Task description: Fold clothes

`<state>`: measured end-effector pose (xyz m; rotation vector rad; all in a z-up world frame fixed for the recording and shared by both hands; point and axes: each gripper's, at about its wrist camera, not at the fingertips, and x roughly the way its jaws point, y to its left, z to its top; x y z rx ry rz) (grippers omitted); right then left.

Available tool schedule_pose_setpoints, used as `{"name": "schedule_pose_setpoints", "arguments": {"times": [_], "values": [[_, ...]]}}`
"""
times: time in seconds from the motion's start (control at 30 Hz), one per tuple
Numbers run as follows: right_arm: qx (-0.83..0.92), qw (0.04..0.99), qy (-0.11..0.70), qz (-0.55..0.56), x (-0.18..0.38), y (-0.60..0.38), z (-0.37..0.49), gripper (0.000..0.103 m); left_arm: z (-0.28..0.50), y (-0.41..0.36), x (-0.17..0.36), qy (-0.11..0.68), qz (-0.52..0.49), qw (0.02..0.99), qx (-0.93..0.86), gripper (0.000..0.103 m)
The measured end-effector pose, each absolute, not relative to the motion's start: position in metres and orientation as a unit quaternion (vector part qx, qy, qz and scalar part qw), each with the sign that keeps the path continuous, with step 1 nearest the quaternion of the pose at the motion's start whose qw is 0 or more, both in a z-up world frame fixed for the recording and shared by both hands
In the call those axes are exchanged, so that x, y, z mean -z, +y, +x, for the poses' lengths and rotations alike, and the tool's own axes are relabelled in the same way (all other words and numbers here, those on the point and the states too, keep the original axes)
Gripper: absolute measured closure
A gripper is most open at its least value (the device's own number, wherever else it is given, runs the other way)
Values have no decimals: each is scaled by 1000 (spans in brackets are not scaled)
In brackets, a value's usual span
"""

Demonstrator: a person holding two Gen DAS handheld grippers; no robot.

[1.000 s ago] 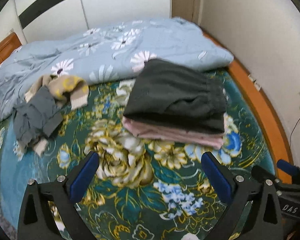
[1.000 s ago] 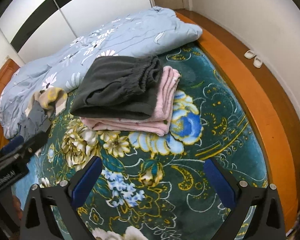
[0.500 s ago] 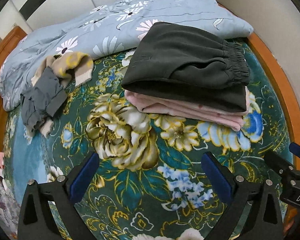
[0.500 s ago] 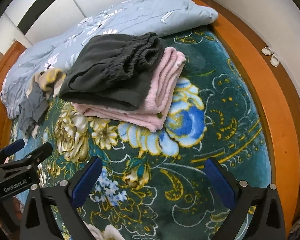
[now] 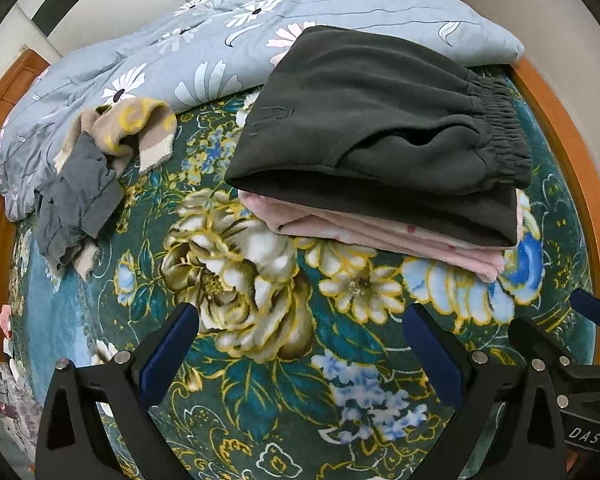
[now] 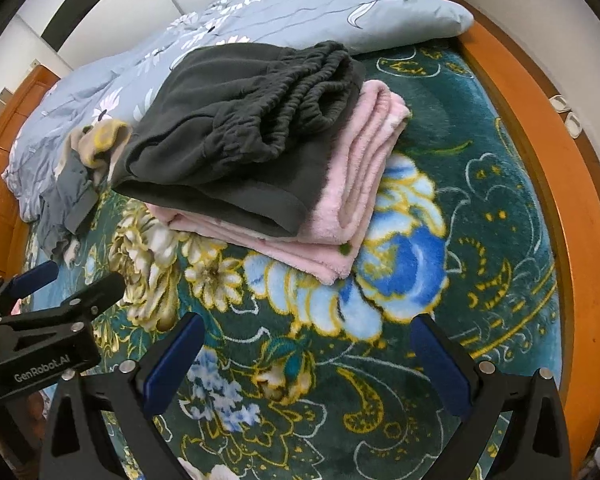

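- While both tools hover over the floral blanket (image 5: 260, 280) covering the bed, the left hand-held gripper (image 5: 300, 344) has its blue-padded fingers (image 5: 172, 344) spread wide and holds nothing.
- The right hand-held gripper (image 6: 306, 354) is likewise spread wide, with nothing between its fingers.
- The folded stack is the landmark: dark grey trousers (image 5: 372, 128) lie folded on top of a folded pink garment (image 5: 400, 240), which rests directly on the blanket.
- In the left wrist view the stack lies ahead of the left hand-held gripper and a little to its right, well apart from the fingertips, with bare blanket between.
- In the right wrist view the stack lies ahead and to the left of the right hand-held gripper, also apart from its fingers; the trousers' elastic waistband (image 6: 300, 92) faces this side.
- Left of the stack sits an unfolded heap: a beige and yellow knit piece (image 5: 136, 128) touching a crumpled grey garment (image 5: 76, 196).
- Behind the stack a light blue flowered quilt (image 5: 220, 40) is bunched, and the trousers' far edge touches it.
- Right of the stack runs the orange wooden bed frame (image 6: 548, 152).
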<state>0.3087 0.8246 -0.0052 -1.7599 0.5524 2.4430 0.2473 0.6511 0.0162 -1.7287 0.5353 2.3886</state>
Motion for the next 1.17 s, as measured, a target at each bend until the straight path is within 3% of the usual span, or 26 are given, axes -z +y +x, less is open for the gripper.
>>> {"name": "schedule_pose_setpoints", "arguments": {"times": [1.17], "values": [[-796, 29, 163, -582, 9, 829, 290, 0, 230, 659, -8, 171, -581, 66, -793, 1]]}}
